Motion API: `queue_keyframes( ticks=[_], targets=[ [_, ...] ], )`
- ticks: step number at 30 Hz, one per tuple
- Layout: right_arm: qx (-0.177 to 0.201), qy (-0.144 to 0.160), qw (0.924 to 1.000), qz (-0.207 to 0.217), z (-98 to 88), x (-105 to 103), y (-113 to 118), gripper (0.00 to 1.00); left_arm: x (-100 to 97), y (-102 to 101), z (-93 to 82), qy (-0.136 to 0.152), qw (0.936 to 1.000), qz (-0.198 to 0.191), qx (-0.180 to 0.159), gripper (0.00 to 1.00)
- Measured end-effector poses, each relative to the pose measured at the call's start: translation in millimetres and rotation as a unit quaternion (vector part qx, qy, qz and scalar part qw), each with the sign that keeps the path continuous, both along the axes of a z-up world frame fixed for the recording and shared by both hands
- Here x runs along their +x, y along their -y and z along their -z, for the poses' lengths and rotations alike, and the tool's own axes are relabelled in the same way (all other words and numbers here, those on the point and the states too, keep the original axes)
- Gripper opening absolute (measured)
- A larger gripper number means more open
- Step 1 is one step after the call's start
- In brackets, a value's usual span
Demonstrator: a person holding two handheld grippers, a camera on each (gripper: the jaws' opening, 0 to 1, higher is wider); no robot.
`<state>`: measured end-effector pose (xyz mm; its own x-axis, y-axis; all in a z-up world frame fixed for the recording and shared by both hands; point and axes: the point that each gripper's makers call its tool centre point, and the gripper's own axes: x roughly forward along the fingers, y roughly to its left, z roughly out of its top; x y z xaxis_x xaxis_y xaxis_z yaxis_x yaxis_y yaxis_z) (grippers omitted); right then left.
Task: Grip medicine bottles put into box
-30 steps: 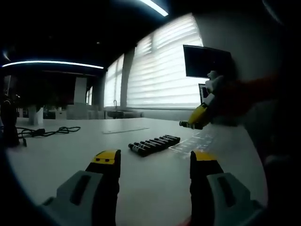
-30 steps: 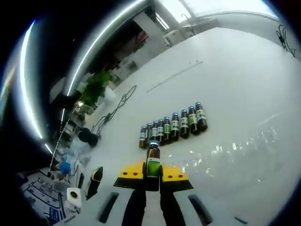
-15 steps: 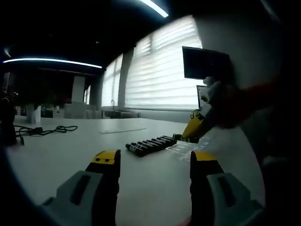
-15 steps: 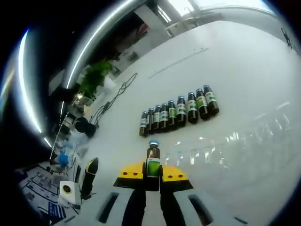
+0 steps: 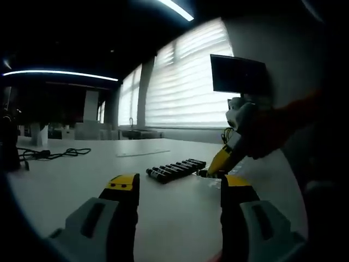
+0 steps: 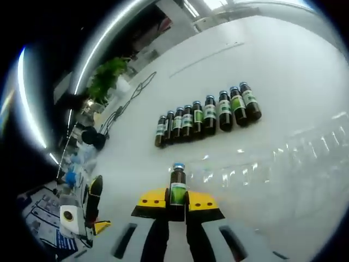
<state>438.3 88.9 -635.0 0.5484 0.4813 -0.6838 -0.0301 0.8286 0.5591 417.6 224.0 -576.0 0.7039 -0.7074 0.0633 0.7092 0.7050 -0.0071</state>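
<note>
Right claw (image 6: 175,203) grips a bottle (image 6: 177,186) (left claw (image 5: 177,188) wide) above a white table (image 6: 283,71) beside blinded windows (image 5: 188,90).

Dark brown bottles (image 6: 210,115) with green labels lie on a white table (image 6: 283,71); yellow-tipped grey right hand-held gripper (image 6: 177,206).

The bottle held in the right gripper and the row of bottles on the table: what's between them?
Bare white table, seen in the right gripper view; the held bottle and row of bottles are apart.
</note>
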Motion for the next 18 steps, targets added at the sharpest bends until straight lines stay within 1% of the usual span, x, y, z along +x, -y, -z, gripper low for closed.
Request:
queue_keyframes(
  ticks=[2, 3, 5, 12, 14, 15, 18],
  targets=[
    [0.001, 0.004, 1.0, -0.003, 0.2, 0, 0, 0.08, 0.6, 0, 1.0, -0.002, 1.0, -0.001, 0.001, 0.53],
    [0.007, -0.001, 0.9999, -0.012, 1.5, -3, -3, 0.08, 0.6, 0, 1.0, -0.002, 1.0, -0.001, 0.001, 0.53],
    [0.008, -0.001, 0.9998, -0.017, 2.3, -4, -5, 0.12, 0.5, 0, 0.9, -0.001, 1.0, -0.001, 0.002, 0.53],
    [-0.004, 0.004, 0.9998, -0.017, -3.9, -3, 0, 0.07, 1.1, -1, 0.6, -0.002, 1.0, -0.002, -0.001, 0.53],
    [-0.017, 0.012, 0.9995, -0.024, -6.6, -2, 1, 0.03, 1.1, -1, 0.5, -0.001, 1.0, -0.002, -0.002, 0.53],
    [-0.025, 0.021, 0.9988, -0.037, -9.1, -2, -1, 0.01, 1.1, -1, 0.6, -0.001, 1.0, -0.002, -0.002, 0.53],
    [-0.057, 0.037, 0.9955, -0.067, -12.4, -3, -5, 0.0, 1.0, -1, 0.3, -0.002, 1.0, -0.001, -0.004, 0.53]
  ],
)
